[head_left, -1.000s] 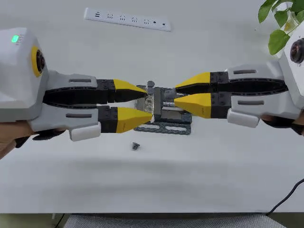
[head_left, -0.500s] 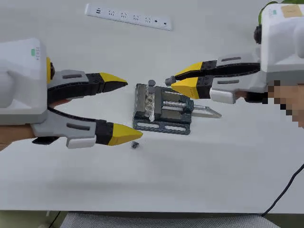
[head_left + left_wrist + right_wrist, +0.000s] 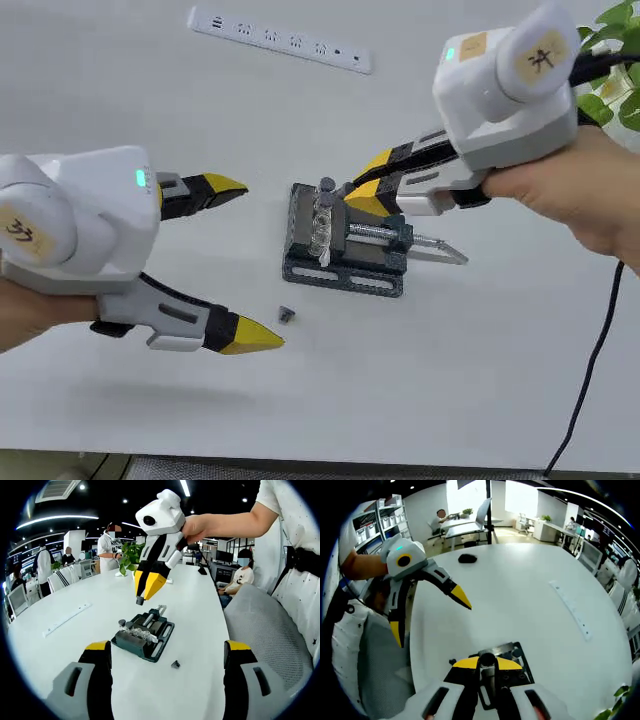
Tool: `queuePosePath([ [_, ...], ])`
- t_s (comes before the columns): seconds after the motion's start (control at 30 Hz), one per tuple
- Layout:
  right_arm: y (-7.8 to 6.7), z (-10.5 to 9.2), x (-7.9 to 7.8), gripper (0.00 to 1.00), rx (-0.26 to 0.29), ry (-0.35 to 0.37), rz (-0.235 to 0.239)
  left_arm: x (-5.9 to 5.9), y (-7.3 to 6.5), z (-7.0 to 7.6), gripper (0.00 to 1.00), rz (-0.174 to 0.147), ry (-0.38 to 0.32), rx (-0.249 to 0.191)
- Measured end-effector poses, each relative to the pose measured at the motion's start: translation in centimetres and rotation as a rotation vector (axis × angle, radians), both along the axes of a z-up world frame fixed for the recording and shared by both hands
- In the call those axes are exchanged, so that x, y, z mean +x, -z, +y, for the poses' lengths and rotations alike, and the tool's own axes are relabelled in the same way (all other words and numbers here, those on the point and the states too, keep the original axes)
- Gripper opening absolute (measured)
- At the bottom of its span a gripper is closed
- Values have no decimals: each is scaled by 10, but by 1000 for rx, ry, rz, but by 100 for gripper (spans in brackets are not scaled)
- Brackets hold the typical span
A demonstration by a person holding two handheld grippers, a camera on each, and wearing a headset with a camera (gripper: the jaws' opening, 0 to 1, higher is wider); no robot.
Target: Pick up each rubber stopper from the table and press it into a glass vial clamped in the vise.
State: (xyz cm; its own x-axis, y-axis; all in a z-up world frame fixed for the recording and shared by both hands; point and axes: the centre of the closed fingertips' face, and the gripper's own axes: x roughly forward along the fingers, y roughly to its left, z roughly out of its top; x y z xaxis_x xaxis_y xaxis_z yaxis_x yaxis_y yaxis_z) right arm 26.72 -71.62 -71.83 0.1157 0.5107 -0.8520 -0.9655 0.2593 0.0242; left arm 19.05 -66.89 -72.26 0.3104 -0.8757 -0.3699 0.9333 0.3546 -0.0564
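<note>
One rubber stopper (image 3: 487,658) is pinched tight in the right tongs (image 3: 356,192), just above the vise (image 3: 345,262) that holds a glass vial (image 3: 321,228). Another stopper (image 3: 287,314) lies on the bench (image 3: 450,380) near the left tongs (image 3: 257,265), which are wide open and empty.

The head view looks from above the near edge of the table (image 3: 480,350), forward and steeply down, with the vise (image 3: 345,245) mid-picture and the power strip (image 3: 280,40) at the far side. The left gripper view sits low and close over the tabletop, facing across the vise (image 3: 144,635) toward the right gripper (image 3: 140,600) and the office beyond. The right gripper view hangs close above the vise (image 3: 517,652), looking down along its own jaws, pinched on a rubber stopper (image 3: 487,660), toward the left gripper (image 3: 434,625). All three share the vise. The head and left gripper views also share the loose stopper (image 3: 286,314) beside it.
</note>
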Motion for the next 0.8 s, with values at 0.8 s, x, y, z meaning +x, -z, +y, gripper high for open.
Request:
queuePosePath([
  [0.8,53,0,8,6,-169,-8,86,0,16,6,98,19,-14,-37],
])
